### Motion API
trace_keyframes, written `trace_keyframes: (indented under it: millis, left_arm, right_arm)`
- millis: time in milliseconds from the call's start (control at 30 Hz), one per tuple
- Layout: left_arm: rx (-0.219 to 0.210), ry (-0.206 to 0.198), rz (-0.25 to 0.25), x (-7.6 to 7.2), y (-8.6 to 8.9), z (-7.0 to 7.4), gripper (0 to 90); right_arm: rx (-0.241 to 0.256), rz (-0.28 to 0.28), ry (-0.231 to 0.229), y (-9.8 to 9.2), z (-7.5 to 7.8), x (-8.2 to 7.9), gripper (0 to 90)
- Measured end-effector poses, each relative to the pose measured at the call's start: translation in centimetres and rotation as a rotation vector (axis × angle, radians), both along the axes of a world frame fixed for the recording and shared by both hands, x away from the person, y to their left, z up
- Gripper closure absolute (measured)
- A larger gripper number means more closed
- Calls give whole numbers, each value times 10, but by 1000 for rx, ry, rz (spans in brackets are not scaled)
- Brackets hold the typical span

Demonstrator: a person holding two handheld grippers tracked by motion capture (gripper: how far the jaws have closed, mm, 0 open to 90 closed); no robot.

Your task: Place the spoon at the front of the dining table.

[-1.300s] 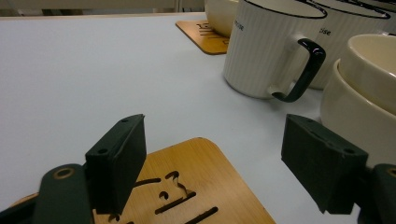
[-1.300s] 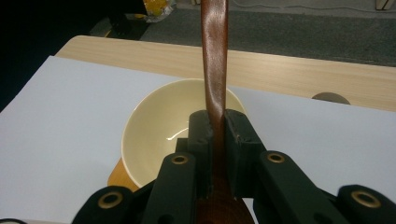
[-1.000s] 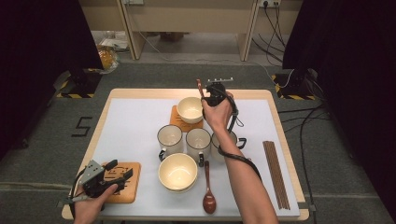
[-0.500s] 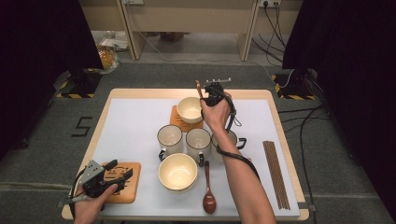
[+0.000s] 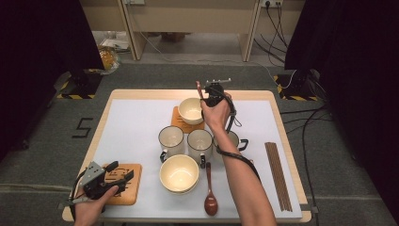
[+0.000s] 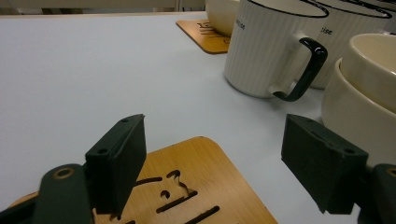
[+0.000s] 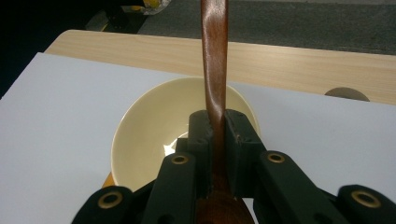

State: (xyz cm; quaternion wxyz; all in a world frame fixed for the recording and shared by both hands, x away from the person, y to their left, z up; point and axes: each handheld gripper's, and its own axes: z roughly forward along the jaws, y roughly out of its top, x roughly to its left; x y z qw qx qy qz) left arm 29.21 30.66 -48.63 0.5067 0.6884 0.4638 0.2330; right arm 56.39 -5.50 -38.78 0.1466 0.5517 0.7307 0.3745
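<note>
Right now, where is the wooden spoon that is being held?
In the high view the wooden spoon is clamped in the right gripper, above the far bowl on its coaster.

From my station, the widest free room is the bare white mat (image 5: 136,127) along the table's (image 5: 155,94) left edge, from the far-left corner down toward the near coaster (image 5: 120,181); a gripper could sweep there unhindered. The middle is crowded: three mugs (image 5: 171,140) stand in a tight row, touching or nearly so, with the stacked bowls (image 5: 179,173) just in front and the far bowl (image 5: 191,110) behind; I see no passage between them. My left gripper (image 6: 210,163) faces the nearest mug's handle (image 6: 303,70) and the stacked bowls at its right jaw. The near spoon (image 5: 210,195) and the chopsticks (image 5: 277,174) along the right edge leave a strip between them, crossed by my right forearm (image 5: 240,174).
</note>
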Motion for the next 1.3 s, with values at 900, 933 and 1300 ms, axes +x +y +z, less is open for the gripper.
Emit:
trace_keyframes:
  millis: [900,933,1300]
  left_arm:
    - [1,1,2,0,0,0,217]
    - [1,1,2,0,0,0,217]
    - [-1,1,0,0,0,0,217]
  right_arm:
    - [15,-14,12,4,-3,9,814]
    - [12,-11,9,4,-3,10,814]
    - [19,-18,14,4,-5,12,814]
